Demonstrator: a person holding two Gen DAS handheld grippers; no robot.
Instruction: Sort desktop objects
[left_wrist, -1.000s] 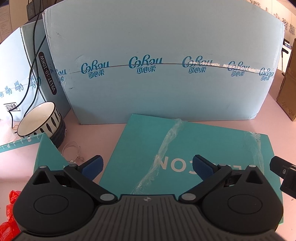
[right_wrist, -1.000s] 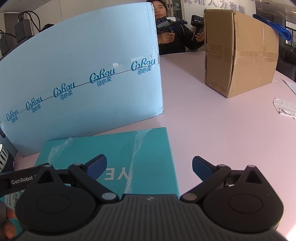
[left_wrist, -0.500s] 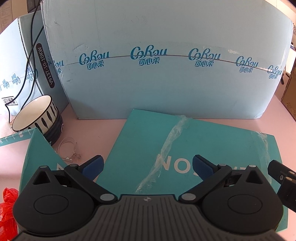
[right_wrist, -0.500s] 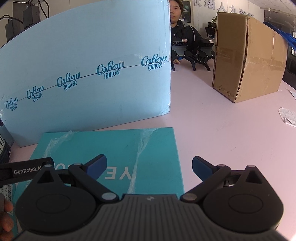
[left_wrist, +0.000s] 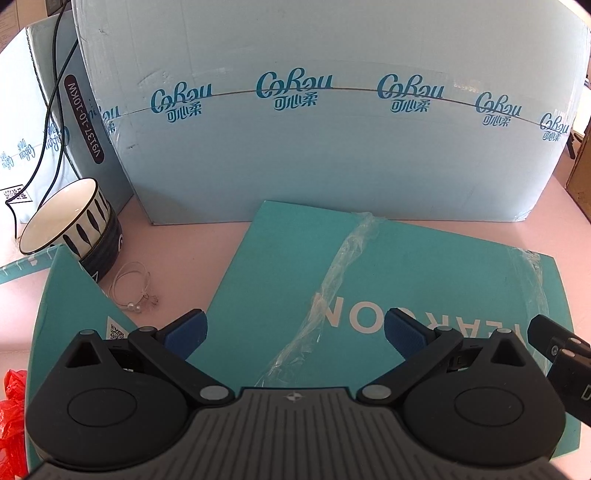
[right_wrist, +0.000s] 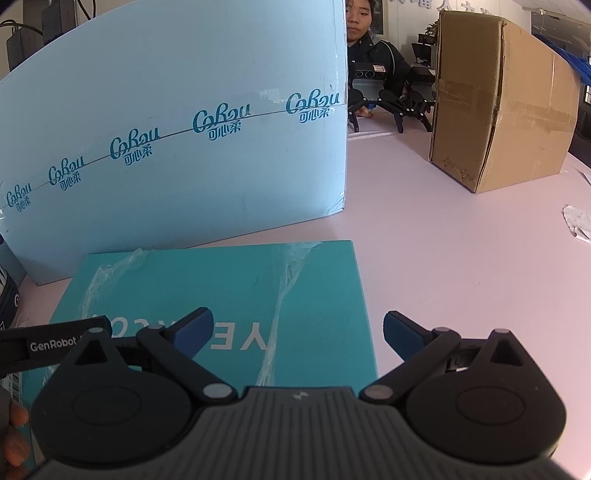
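A flat teal box (left_wrist: 369, 280) with white lettering and loose clear tape lies on the pink table, below a big pale blue carton (left_wrist: 332, 122). My left gripper (left_wrist: 295, 330) hovers open over the box's near edge, nothing between its fingers. In the right wrist view the same teal box (right_wrist: 236, 280) lies under my right gripper (right_wrist: 298, 330), which is open and empty, its right finger over bare table. A second teal box (left_wrist: 74, 295) leans at the left beside stacked striped bowls (left_wrist: 74, 221). A thin string bracelet (left_wrist: 135, 290) lies between them.
A red plastic bag (left_wrist: 11, 406) sits at the lower left. A brown cardboard box (right_wrist: 498, 103) stands at the far right on the pink table (right_wrist: 461, 258). A person sits behind it with other grippers. Crumpled white paper (right_wrist: 578, 221) lies at the right edge.
Both grippers have moved slightly forward and lower toward the teal box and blue carton. Both stay open. The person in the background has lowered the held grippers onto the table.
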